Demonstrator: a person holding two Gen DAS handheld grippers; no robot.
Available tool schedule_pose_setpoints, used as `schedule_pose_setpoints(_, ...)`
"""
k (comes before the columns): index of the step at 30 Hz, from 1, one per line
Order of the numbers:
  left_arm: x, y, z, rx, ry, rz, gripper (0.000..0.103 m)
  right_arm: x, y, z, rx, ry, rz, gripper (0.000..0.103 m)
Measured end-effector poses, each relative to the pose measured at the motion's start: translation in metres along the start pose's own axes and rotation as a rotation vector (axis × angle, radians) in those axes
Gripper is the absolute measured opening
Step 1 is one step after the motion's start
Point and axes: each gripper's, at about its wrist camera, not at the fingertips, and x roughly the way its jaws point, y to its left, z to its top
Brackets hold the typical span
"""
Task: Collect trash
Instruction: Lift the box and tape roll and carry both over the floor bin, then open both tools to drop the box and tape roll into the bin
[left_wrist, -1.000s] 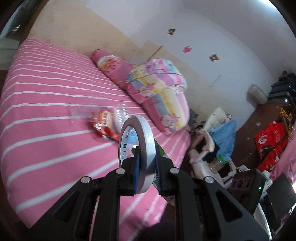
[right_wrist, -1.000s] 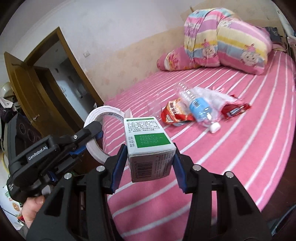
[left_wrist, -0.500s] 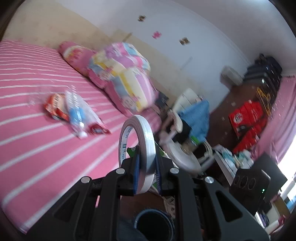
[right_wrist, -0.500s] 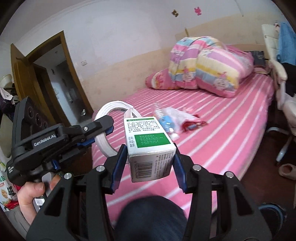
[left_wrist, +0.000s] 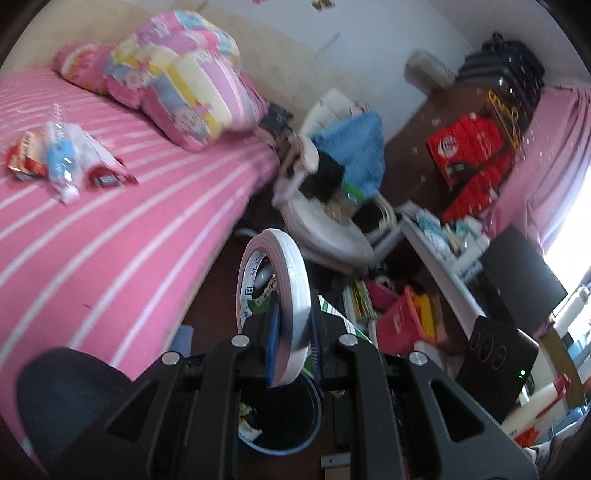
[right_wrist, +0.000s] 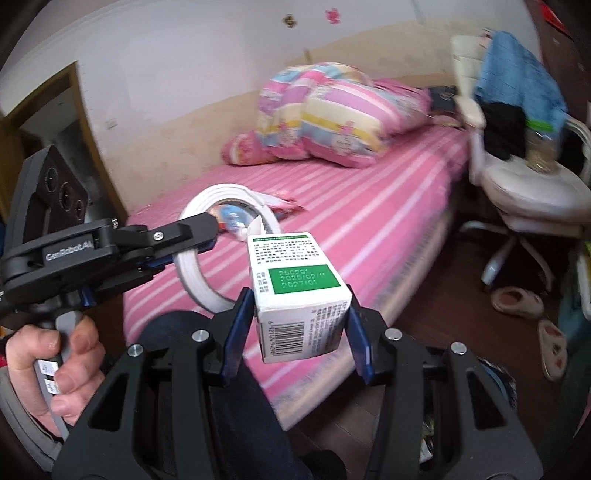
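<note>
My left gripper (left_wrist: 293, 332) is shut on a white tape roll (left_wrist: 284, 288), held upright above a dark round trash bin (left_wrist: 280, 424) with a blue rim and some litter inside. My right gripper (right_wrist: 295, 325) is shut on a white and green carton (right_wrist: 295, 291). The left gripper (right_wrist: 177, 236) with the tape roll (right_wrist: 195, 273) also shows in the right wrist view, to the left of the carton. On the pink striped bed (left_wrist: 92, 240) lie a plastic bottle (left_wrist: 61, 162) and red snack wrappers (left_wrist: 107, 179).
A folded quilt (left_wrist: 184, 85) and pillow lie at the bed's head. A white office chair (right_wrist: 524, 177) piled with clothes stands beside the bed. Slippers (right_wrist: 517, 301) lie on the dark floor. A cluttered desk (left_wrist: 443, 266) and red bags (left_wrist: 472, 155) stand at the right.
Both grippers have swung away from the bed toward the floor beside it, each keeping its object. The trash bin has come into the left wrist view under the tape roll.
</note>
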Motion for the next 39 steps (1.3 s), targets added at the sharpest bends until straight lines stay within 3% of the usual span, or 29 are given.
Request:
schedule_pose_setpoints(14,0.119,-0.031,-0.038,0.057,0.282,-0.026,0.014,-0.006,-0.113,-0.057,0.213,0.079,-0.173,0.049)
schedule_pose_setpoints(23,0.192,-0.036,-0.070,0.096,0.501,-0.041,0.014,0.002,-0.148,-0.083,0.289,0.133,-0.233,0.049)
schedule_pose_setpoints(32,0.252,-0.023,-0.097,0.026,0.671,-0.079,0.014,0.017,-0.181,-0.110,0.356,0.207,-0.311,0.049)
schedule_pose_setpoints(35,0.265,-0.021,-0.105,0.011,0.716,-0.084,0.015,0.023,-0.190,-0.119,0.384,0.249,-0.323,0.051)
schedule_pose_setpoints(39,0.275,-0.023,-0.116,0.014,0.756,-0.089,0.018,0.021,-0.196,-0.124,0.416,0.259,-0.353,0.072)
